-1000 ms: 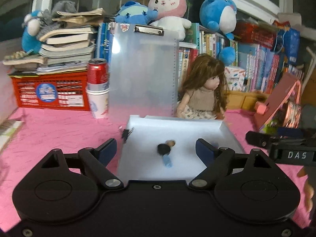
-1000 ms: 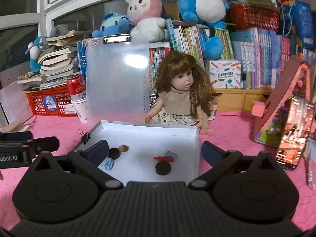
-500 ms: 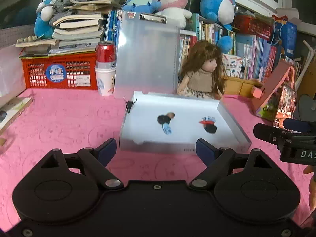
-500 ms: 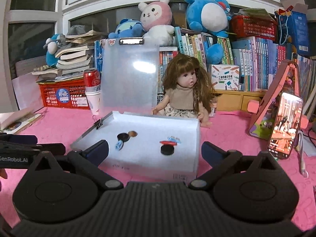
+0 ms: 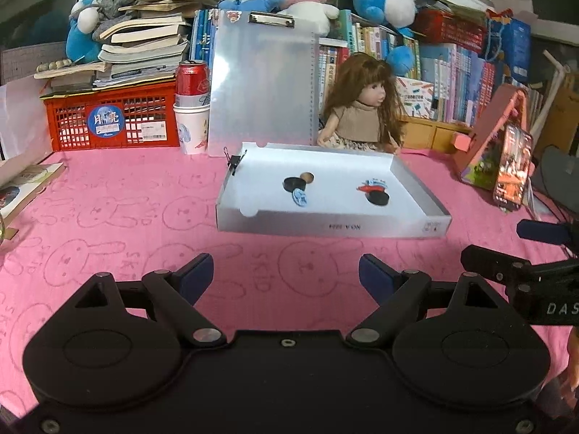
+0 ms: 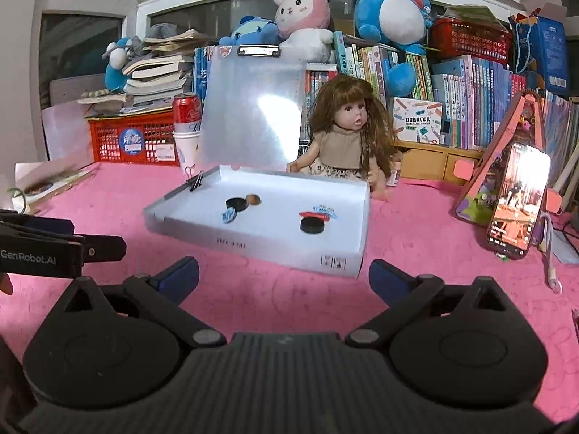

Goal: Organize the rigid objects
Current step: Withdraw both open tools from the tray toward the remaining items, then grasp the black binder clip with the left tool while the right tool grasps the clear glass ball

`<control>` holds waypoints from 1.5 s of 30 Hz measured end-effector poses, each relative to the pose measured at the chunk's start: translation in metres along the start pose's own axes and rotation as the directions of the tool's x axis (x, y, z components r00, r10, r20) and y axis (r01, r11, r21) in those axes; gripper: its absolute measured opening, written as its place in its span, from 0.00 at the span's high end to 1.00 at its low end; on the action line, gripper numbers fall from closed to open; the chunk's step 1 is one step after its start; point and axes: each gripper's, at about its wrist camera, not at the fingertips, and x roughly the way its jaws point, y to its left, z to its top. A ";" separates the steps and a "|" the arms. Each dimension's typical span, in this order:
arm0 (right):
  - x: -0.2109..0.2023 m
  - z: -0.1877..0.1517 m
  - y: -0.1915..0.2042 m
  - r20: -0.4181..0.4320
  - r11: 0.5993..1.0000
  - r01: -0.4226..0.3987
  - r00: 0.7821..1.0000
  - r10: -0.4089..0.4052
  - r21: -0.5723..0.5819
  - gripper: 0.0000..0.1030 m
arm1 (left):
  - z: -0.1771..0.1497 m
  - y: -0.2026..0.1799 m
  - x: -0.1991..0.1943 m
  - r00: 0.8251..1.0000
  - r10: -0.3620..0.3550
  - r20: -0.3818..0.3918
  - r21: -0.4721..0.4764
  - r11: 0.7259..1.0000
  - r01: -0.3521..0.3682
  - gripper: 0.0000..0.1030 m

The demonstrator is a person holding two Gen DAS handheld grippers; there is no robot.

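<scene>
Both grippers, left gripper (image 5: 286,271) and right gripper (image 6: 284,276), jaws apart and empty, hover short of the shallow white cardboard tray (image 5: 325,222) mid-table; next they'd need to reach in for a small black disc (image 5: 377,198).

I read "GenRobot.AI" on the left gripper (image 6: 39,253) and "DAS" on the right gripper (image 5: 553,307) (the word is cut at the frame edge). The red crate (image 5: 112,117) carries a round "Moon" sticker. Print on the white tray (image 5: 333,226) is probably upside down and too small for me.
</scene>
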 end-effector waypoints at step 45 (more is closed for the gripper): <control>-0.018 -0.070 0.038 -0.137 0.975 -0.197 0.974 0.182 -0.103 0.60 | -0.078 -0.014 -0.010 0.997 -0.043 -0.061 0.033 0.998 0.045 0.69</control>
